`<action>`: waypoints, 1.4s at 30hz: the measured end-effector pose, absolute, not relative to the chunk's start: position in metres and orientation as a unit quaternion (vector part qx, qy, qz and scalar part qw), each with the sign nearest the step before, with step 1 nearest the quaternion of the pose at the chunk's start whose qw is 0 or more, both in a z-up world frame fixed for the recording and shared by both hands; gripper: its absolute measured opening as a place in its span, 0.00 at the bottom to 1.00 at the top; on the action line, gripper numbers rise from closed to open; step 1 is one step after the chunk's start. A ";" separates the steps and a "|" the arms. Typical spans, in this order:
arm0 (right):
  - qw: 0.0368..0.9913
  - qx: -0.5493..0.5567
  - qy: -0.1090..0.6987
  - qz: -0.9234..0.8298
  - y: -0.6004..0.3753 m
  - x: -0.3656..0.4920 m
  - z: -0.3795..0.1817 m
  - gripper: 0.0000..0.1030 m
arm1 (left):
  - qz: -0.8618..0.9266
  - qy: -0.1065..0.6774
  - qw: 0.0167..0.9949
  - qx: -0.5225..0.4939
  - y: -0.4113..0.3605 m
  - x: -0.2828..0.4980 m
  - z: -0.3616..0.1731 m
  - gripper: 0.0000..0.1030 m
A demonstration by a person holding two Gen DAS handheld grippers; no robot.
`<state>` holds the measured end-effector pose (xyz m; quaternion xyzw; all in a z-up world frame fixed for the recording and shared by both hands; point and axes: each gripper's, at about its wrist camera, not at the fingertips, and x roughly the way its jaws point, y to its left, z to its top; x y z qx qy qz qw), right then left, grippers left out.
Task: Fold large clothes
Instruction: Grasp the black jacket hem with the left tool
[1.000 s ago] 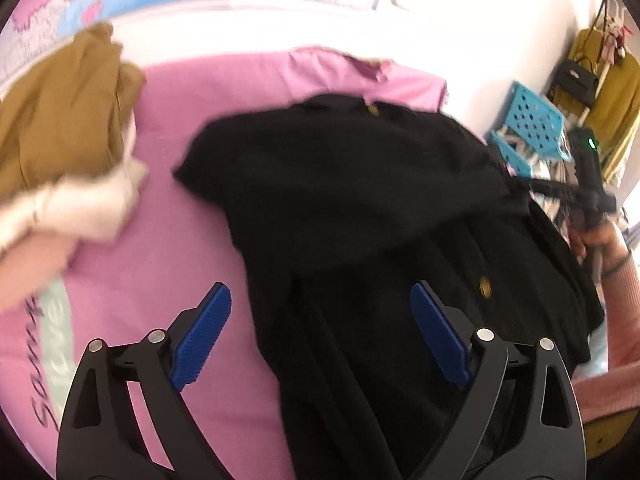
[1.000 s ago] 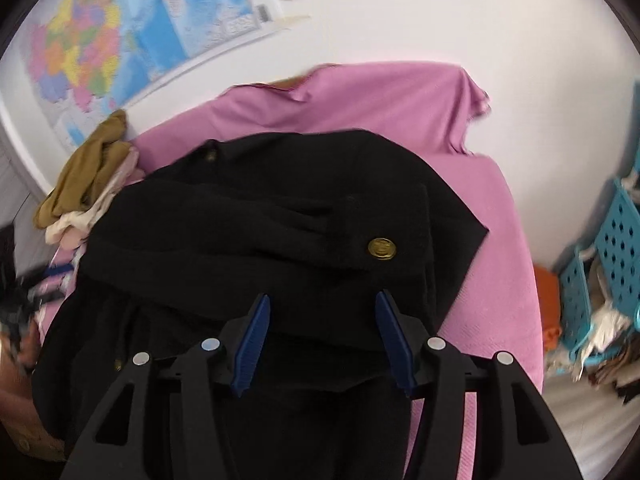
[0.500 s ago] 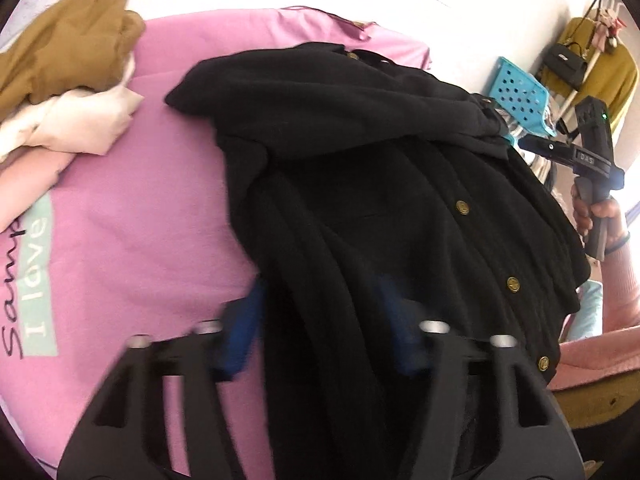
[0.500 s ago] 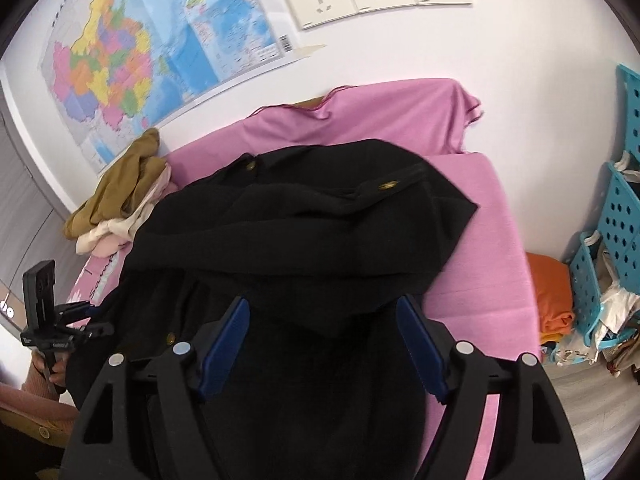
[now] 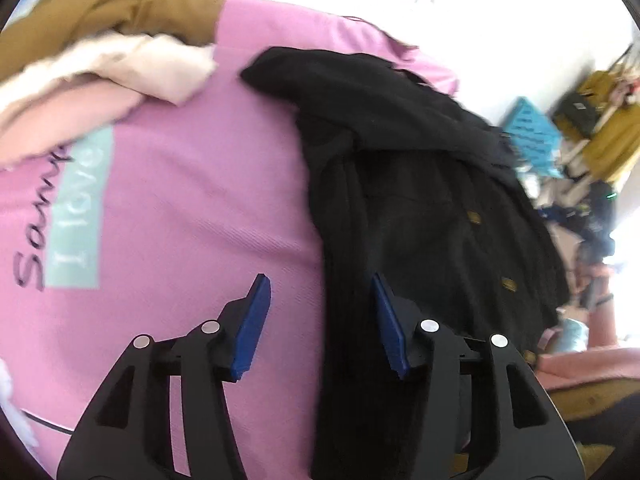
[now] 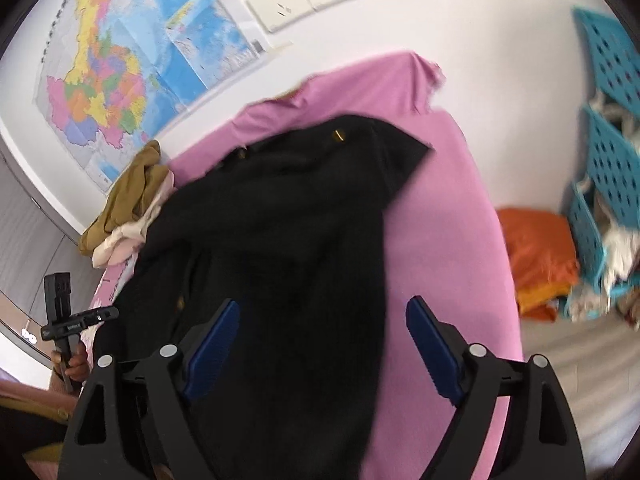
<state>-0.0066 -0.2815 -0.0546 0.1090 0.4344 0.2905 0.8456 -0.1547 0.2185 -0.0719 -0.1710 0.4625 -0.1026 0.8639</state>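
- Black cardigan (image 6: 280, 216): spread mid-counter on pink cloth (image 5: 168, 208).
- Left tongs (image 5: 320, 320): opening, pinching nothing, over its edge.
- Right tongs (image 6: 320, 344): opening, empty.
- Clothes pile (image 6: 128, 200): ten o'clock.
- Teal baskets (image 6: 608, 168): three o'clock.

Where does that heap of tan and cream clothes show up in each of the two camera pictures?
Left wrist view: the heap of tan and cream clothes fills the top left corner, on the pink cover.
Right wrist view: the heap sits small at the left middle, below the wall map.
Shared landmark: the black cardigan, lying on the cover beside the heap.
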 end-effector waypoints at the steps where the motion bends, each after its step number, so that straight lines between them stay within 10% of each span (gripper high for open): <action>1: 0.839 0.123 0.441 0.294 -0.288 -0.012 -0.061 0.82 | -0.115 0.461 0.862 -0.175 0.219 -0.158 -0.071 0.65; 7: 0.822 0.148 0.452 0.314 -0.300 -0.044 -0.077 0.87 | -0.192 0.458 0.847 -0.189 0.201 -0.174 -0.071 0.92; 29: 0.823 0.104 0.435 0.350 -0.277 -0.082 -0.082 0.87 | -0.218 0.486 0.826 -0.185 0.165 -0.174 -0.089 0.95; 32: 0.835 0.092 0.432 0.328 -0.277 -0.086 -0.084 0.67 | -0.198 0.490 0.833 -0.162 0.154 -0.175 -0.088 0.95; 34: 0.825 0.123 0.438 0.335 -0.286 -0.084 -0.087 0.35 | -0.177 0.492 0.840 -0.141 0.150 -0.176 -0.086 0.78; 37: 0.810 0.163 0.428 0.367 -0.291 -0.088 -0.082 0.19 | -0.164 0.495 0.839 -0.160 0.159 -0.175 -0.083 0.31; 42: 0.794 0.229 0.400 0.396 -0.294 -0.084 -0.067 0.13 | -0.160 0.465 0.845 -0.212 0.179 -0.181 -0.065 0.16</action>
